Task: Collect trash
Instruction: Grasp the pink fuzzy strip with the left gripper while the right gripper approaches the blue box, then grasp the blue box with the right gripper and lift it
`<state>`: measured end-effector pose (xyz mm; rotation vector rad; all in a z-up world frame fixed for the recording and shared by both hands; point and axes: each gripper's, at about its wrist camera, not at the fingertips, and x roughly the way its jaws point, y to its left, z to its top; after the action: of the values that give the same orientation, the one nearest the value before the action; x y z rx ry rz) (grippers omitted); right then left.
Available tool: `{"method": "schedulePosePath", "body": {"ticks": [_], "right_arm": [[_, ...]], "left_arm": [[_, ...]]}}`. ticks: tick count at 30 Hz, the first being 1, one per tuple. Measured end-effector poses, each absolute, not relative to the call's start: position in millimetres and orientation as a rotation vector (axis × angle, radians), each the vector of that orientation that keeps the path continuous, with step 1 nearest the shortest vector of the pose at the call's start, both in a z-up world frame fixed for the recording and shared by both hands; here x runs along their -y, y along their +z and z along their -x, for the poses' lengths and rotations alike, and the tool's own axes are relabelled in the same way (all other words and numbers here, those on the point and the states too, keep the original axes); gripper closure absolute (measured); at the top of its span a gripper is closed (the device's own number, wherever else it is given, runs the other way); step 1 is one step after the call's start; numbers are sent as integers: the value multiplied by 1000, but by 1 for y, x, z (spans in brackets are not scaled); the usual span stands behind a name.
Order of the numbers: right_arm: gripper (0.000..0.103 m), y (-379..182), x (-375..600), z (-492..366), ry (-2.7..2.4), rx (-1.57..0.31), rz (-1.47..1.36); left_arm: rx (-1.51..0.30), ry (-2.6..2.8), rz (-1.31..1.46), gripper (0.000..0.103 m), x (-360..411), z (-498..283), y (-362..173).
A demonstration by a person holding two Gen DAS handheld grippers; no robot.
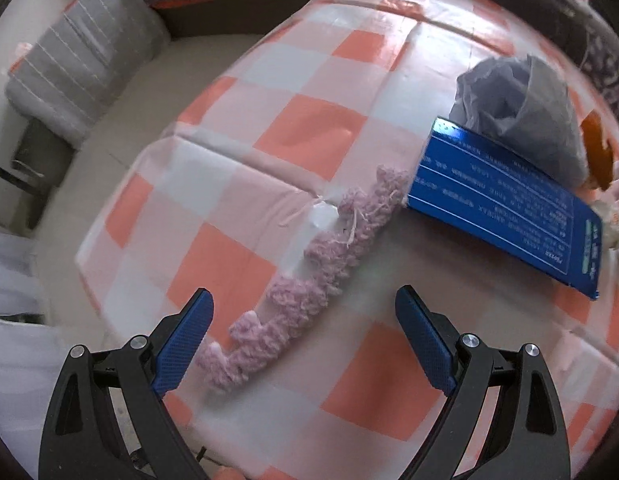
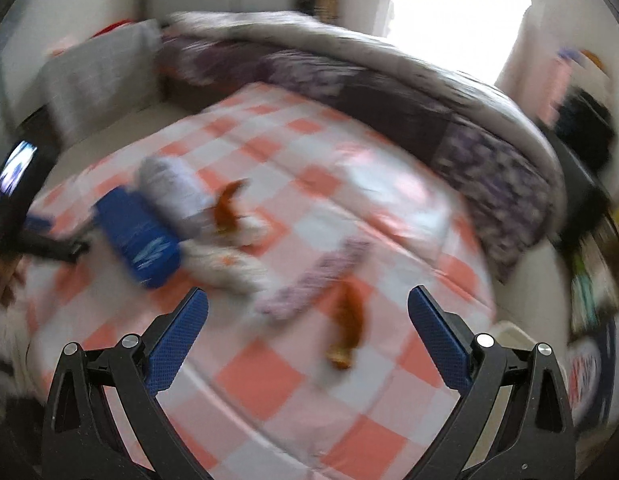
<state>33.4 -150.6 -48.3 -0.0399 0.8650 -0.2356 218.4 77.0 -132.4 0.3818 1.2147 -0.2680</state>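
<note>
A pink-and-white checked sheet (image 1: 309, 136) carries the litter. A fuzzy pink knitted strip (image 1: 309, 280) lies diagonally just ahead of my open, empty left gripper (image 1: 305, 304). A flat blue box (image 1: 505, 208) lies to the right, with a crumpled grey bag (image 1: 525, 112) behind it and an orange scrap (image 1: 597, 152) at the far right. The right wrist view is motion-blurred: my right gripper (image 2: 309, 304) is open and empty above the sheet (image 2: 269, 380), close to an orange scrap (image 2: 349, 320) and a pink strip (image 2: 317, 280). The blue box (image 2: 137, 236), grey bag (image 2: 173, 192) and a second orange scrap (image 2: 227, 208) lie left.
A grey striped pillow (image 1: 85, 56) lies at the far left. A dark patterned quilt (image 2: 429, 100) is bunched along the far side of the bed. A white bin rim (image 2: 513, 336) shows beside the bed at lower right. My left gripper (image 2: 37, 236) shows at the left edge.
</note>
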Motion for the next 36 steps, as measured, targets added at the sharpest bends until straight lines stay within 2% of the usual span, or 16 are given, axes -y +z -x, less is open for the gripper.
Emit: {"method": "schedulePosePath", "body": {"ticks": [1, 3, 6, 7, 8, 12, 17, 25, 27, 28, 29, 36], "right_arm": [[7, -49, 142, -37, -182, -873, 58], [7, -49, 123, -45, -56, -886, 91], [7, -51, 94, -65, 111, -919, 133], [7, -53, 86, -71, 146, -935, 150], [7, -55, 77, -79, 168, -946, 170], [13, -66, 48, -109, 253, -985, 221], [30, -77, 32, -137, 332, -1033, 258], [28, -108, 26, -166, 322, -1124, 285], [32, -114, 27, -168, 297, -1133, 279], [40, -115, 28, -169, 284, -1133, 271], [43, -115, 31, -170, 262, -1129, 253], [50, -93, 47, -156, 220, -1046, 155]], "left_arm": [[-1215, -286, -371, 14, -80, -219, -133], [-1217, -343, -333, 22, -84, -220, -135], [-1215, -399, -284, 41, -90, -221, -135], [-1215, -402, -281, 63, -90, -221, -132], [-1218, -393, -283, 70, -90, -222, -130], [-1222, -384, -282, 70, -90, -224, -128], [-1207, -376, -241, 70, -101, -226, -120], [-1192, -362, -189, 70, -107, -234, -113], [-1188, -347, -178, 70, -109, -236, -112], [-1185, -340, -168, 70, -111, -236, -111], [-1182, -335, -159, 70, -113, -237, -110], [-1108, -312, -111, 70, -115, -236, -86]]}}
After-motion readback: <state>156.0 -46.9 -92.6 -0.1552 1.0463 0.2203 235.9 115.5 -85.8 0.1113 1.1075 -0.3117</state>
